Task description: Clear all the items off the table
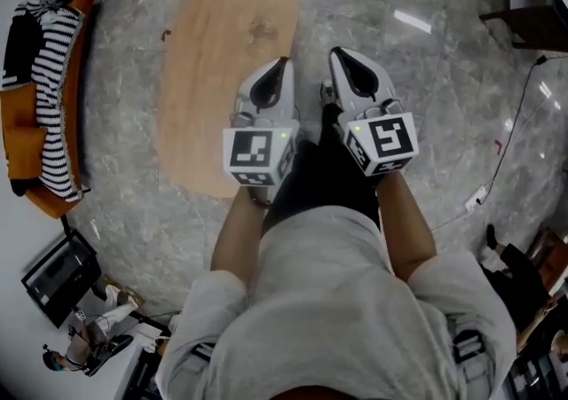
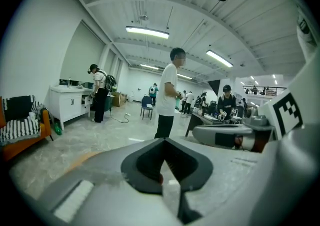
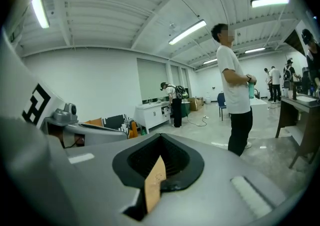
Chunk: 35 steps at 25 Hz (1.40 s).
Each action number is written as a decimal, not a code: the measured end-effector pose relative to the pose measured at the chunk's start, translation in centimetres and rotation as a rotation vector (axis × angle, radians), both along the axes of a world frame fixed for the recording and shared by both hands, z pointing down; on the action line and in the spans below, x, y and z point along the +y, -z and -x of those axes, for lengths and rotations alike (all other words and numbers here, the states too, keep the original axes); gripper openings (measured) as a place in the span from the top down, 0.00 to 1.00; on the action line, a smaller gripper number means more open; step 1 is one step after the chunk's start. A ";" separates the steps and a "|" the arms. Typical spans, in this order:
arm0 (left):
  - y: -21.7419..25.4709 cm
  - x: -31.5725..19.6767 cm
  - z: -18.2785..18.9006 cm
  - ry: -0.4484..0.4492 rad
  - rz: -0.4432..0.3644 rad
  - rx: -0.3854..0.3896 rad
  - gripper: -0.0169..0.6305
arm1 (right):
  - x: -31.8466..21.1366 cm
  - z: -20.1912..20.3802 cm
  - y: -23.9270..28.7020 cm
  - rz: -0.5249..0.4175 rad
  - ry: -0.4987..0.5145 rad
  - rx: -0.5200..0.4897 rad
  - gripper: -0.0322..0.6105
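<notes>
The oval wooden bench (image 1: 226, 52) stands on the grey stone floor (image 1: 426, 79), which shows all round its rim. The left claw (image 1: 283, 61) hangs over the bench's near right edge, and the right claw (image 1: 335, 53) is just beside it over the floor. Each claw's jaws are pressed together at the tips, leaving only a narrow slit behind them (left claw (image 2: 163, 141), right claw (image 3: 160, 136)). An orange sofa (image 1: 27, 123) with a striped cloth (image 1: 55, 79) sits well apart on the left, a white cable (image 1: 513, 128) trails across the floor on the right, and a person in a white shirt (image 3: 235, 84) stands farther off.
</notes>
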<state>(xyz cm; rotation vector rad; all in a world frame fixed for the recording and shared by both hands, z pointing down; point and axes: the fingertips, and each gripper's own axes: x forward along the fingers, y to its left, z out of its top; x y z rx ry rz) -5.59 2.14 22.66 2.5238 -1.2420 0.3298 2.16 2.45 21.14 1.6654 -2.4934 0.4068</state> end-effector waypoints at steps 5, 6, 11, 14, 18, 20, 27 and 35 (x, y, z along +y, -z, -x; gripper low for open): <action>-4.2 -1.4 1.3 -0.069 0.026 -0.084 0.94 | -2.3 2.0 -5.5 0.056 0.026 -0.030 0.94; -5.2 -1.8 2.0 -0.076 0.041 -0.096 0.94 | -2.8 2.7 -6.6 0.068 0.034 -0.027 0.94; -11.1 -3.6 4.0 -0.087 0.109 -0.158 0.94 | -4.9 4.1 -11.4 0.092 0.068 -0.002 0.94; -14.4 -4.2 3.9 -0.096 0.143 -0.183 0.94 | -5.4 3.9 -14.4 0.133 0.092 0.007 0.94; -19.0 -4.8 4.1 -0.091 0.185 -0.226 0.94 | -6.2 4.1 -18.6 0.172 0.158 0.036 0.94; -21.4 -5.1 4.2 -0.105 0.215 -0.263 0.94 | -6.9 4.1 -20.2 0.188 0.170 0.033 0.94; -27.1 -8.1 5.3 -0.117 0.273 -0.372 0.94 | -9.0 4.3 -24.5 0.266 0.214 0.039 0.94; -33.2 -11.8 5.3 -0.197 0.358 -0.650 0.94 | -11.9 2.8 -28.4 0.367 0.267 0.024 0.94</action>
